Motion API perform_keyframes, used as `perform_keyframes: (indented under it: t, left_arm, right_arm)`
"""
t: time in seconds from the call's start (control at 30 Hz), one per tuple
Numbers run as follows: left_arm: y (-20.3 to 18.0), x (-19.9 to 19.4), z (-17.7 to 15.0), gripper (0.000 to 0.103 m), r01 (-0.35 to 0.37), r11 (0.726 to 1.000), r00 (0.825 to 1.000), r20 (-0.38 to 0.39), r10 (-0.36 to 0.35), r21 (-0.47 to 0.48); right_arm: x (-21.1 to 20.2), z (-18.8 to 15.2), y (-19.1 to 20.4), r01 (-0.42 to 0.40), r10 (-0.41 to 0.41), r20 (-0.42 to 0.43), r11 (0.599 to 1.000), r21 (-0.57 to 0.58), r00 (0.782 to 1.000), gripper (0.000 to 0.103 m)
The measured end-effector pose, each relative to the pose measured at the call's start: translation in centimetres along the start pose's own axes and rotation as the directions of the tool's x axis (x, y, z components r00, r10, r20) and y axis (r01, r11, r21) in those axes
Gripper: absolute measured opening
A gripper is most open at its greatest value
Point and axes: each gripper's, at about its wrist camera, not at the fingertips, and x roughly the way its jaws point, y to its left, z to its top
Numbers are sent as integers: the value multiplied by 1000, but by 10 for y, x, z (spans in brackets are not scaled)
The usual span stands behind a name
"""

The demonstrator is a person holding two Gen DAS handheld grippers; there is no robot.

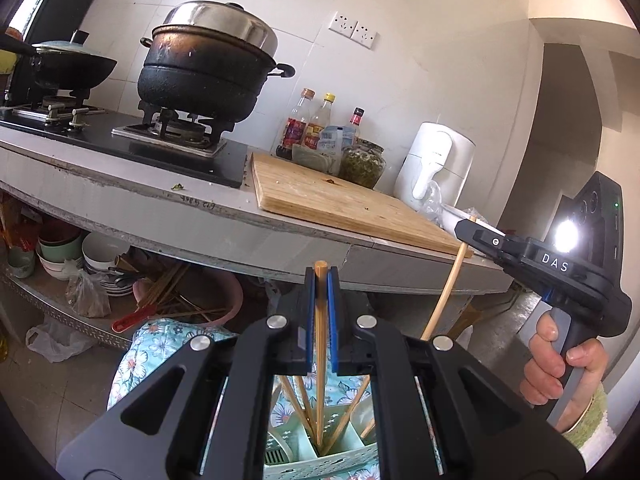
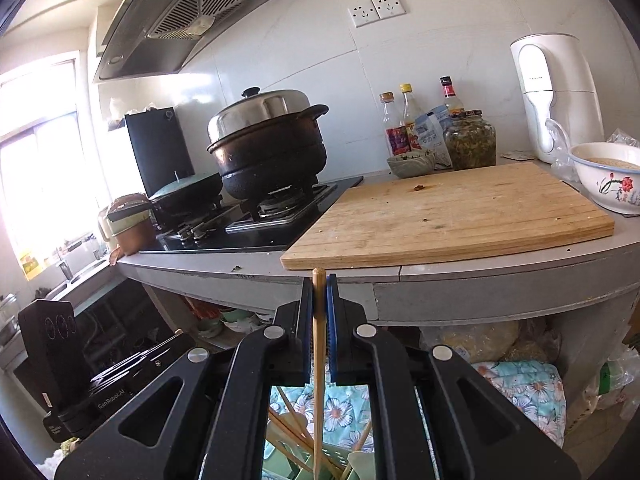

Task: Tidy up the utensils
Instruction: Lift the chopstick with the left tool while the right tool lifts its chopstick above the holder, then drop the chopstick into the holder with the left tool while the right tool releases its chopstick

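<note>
Each gripper clamped one upright wooden chopstick: left gripper (image 1: 321, 280) on left chopstick (image 1: 320, 320), right gripper (image 2: 319, 292) on right chopstick (image 2: 319, 360). Both sat above the green utensil caddy (image 1: 320, 462), facing the counter's cutting board (image 2: 448, 216).

Left gripper (image 1: 321, 280): blue pads clamped on an upright chopstick (image 1: 320, 344)
Below the fingers: green utensil holder (image 1: 320, 454) with more chopsticks
Right of the fingers: right gripper (image 1: 466, 229) pinching a second chopstick (image 1: 444, 296)
Beyond the fingertips: cutting board (image 1: 340, 200)
</note>
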Motion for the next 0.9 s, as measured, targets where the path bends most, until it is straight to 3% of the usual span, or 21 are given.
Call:
perform_keyframes:
  t: [0.57, 0.77, 0.83, 0.9]
  left_arm:
    - [18, 19, -29, 5, -1, 999, 998, -61, -2, -42]
    - [23, 24, -39, 5, 0, 998, 995, -99, -6, -60]
    - [25, 24, -41, 6, 1, 997, 994, -109, -9, -71]
    - [27, 24, -43, 14, 0, 996, 993, -118, -10, -84]
  right_arm:
    - [35, -49, 3, 50, -56, -69, 995, -86, 996, 6]
    - [43, -71, -1, 48, -58, -143, 996, -76, 988, 7]
    - [43, -76, -1, 48, -59, -155, 996, -73, 986, 8]
    - [42, -79, -3, 47, -57, -164, 997, -64, 985, 11]
